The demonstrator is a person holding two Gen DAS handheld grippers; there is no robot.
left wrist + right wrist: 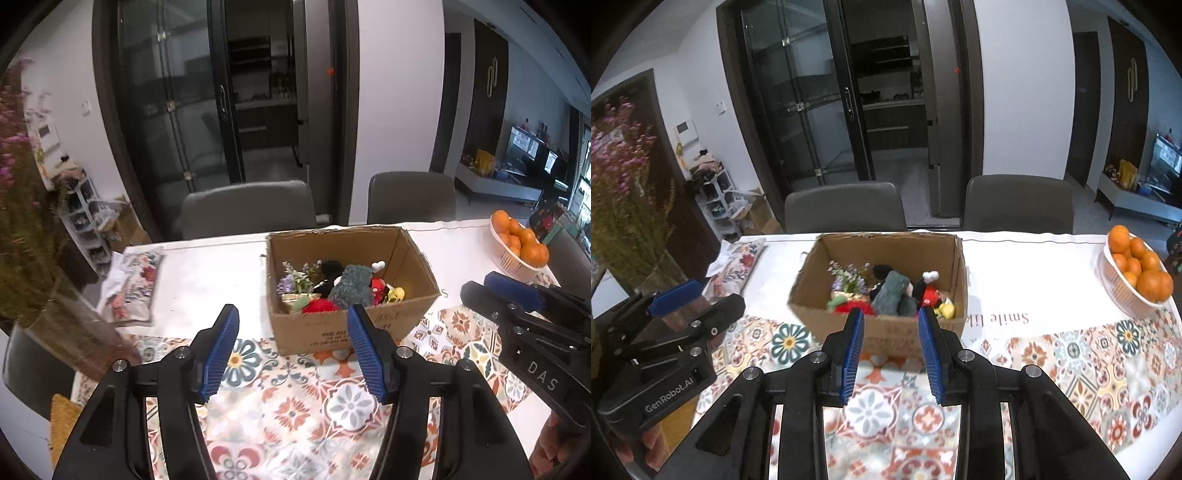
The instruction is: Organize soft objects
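1. Both pairs of blue ribbed fingers hang empty above the patterned tablecloth, with nothing between the pads.
2. Left gripper: its fingers stand moderately apart, with only tablecloth and the near wall of the box showing in the gap.
3. Right gripper: its fingers stand narrower, yet a clear gap remains and they clasp nothing.
4. Straight beyond both sets of fingertips sits an open cardboard box, resting on the table; in the right wrist view its near wall lies just past the fingertips.
5. Inside the box lie the soft things: a small bunch of purple artificial flowers at the left, a grey-green knitted piece in the middle, a red plush item against the near wall, and a black, red and yellow stuffed toy at the right.
6. Left of the left fingers, well apart from the box, a floral fabric piece lies flat on the white cloth.
7. Far to the right of the right fingers, a white basket heaped with oranges stands near the table edge.
8. Beyond the box, two grey chairs face the table.
9. Each gripper appears at the edge of the other's view, with a person's fingers around its handle.
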